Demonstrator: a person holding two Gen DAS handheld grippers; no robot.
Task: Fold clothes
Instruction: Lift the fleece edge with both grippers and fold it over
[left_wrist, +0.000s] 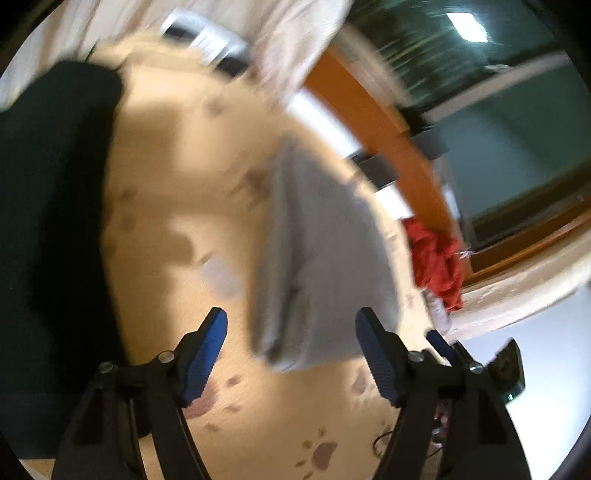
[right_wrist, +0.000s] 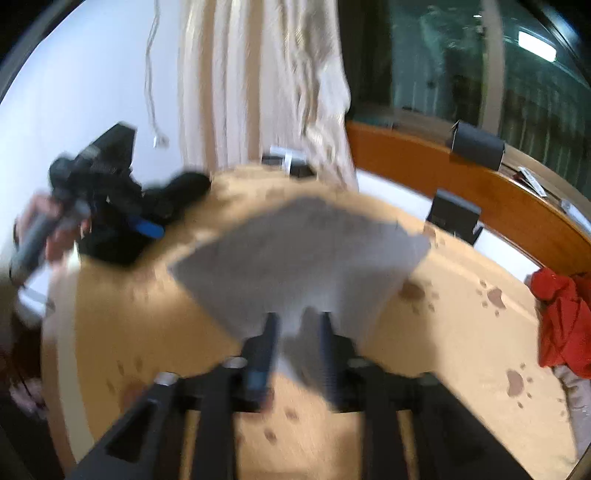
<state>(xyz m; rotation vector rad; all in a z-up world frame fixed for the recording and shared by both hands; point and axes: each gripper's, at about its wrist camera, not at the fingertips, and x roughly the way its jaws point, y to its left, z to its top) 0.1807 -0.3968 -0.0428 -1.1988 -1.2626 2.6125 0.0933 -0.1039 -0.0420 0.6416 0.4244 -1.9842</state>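
A folded grey garment (right_wrist: 303, 258) hangs over a tan bedsheet with paw prints (right_wrist: 461, 332). My right gripper (right_wrist: 297, 325) is shut on the garment's near edge and holds it. In the left wrist view the same grey garment (left_wrist: 317, 258) lies ahead of my left gripper (left_wrist: 291, 325), which is open and empty, blue pads apart. The left gripper also shows in the right wrist view (right_wrist: 144, 227) at the far left, held by a hand over a black garment (right_wrist: 110, 240). Both views are motion-blurred.
A red garment (right_wrist: 565, 317) lies crumpled at the bed's right edge, also in the left wrist view (left_wrist: 439, 262). A black garment (left_wrist: 48, 221) covers the left. A wooden headboard (right_wrist: 461, 192), cream curtain (right_wrist: 266, 85) and dark window stand behind.
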